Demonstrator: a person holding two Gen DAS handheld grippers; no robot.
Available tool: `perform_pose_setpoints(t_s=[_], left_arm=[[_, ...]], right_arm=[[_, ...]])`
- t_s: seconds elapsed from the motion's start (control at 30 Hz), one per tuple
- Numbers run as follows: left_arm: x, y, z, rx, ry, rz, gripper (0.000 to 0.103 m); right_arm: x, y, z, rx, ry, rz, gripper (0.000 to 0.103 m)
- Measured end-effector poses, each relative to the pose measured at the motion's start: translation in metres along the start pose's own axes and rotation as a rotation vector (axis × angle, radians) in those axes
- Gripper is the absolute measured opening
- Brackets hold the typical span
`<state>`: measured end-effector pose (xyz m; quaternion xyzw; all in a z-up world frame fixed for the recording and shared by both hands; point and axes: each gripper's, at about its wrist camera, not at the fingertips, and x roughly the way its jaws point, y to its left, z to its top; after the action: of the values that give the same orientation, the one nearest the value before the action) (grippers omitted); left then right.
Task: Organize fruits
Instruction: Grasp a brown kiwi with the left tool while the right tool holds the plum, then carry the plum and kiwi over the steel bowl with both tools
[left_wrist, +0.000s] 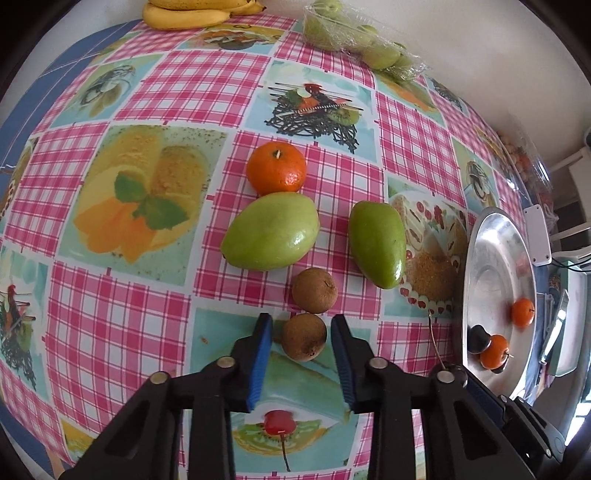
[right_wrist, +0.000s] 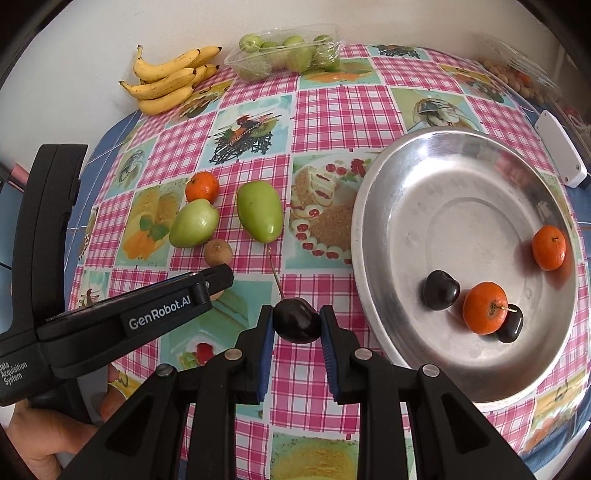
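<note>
My right gripper (right_wrist: 296, 325) is shut on a dark cherry (right_wrist: 296, 320) with a long stem, held just left of the metal plate (right_wrist: 399, 192). The plate holds two tangerines (right_wrist: 484, 312) (right_wrist: 549, 247) and two dark cherries (right_wrist: 440, 289). My left gripper (left_wrist: 302, 334) is open, its jaws on either side of a brown kiwi (left_wrist: 304, 336) on the table, not touching it. A second kiwi (left_wrist: 314, 290), two green mangoes (left_wrist: 271, 230) (left_wrist: 377, 243) and a tangerine (left_wrist: 276, 168) lie just beyond.
Bananas (right_wrist: 170, 79) and a clear tray of green fruit (right_wrist: 286, 55) lie at the table's far edge by the wall. A white box (right_wrist: 561, 153) sits right of the plate. A bag of small fruit (right_wrist: 517, 79) is at the far right.
</note>
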<state>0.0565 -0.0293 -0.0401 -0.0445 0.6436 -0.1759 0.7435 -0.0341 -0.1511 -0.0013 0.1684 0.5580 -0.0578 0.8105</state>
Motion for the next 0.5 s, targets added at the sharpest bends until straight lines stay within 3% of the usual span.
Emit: perform_pose_setpoints(t_s=[0.23, 0.5], left_arm=[[-0.006, 0.001, 0.002, -0.013, -0.019, -0.024, 0.027], [-0.033, 0.001, 0.004, -0.01, -0.092, -0.061, 0.027]], right_arm=[[-0.007, 0.001, 0.002, -0.003, -0.005, 0.012, 0.025], [-0.016, 0.0, 0.006, 0.002, -0.023, 0.022, 0.025]])
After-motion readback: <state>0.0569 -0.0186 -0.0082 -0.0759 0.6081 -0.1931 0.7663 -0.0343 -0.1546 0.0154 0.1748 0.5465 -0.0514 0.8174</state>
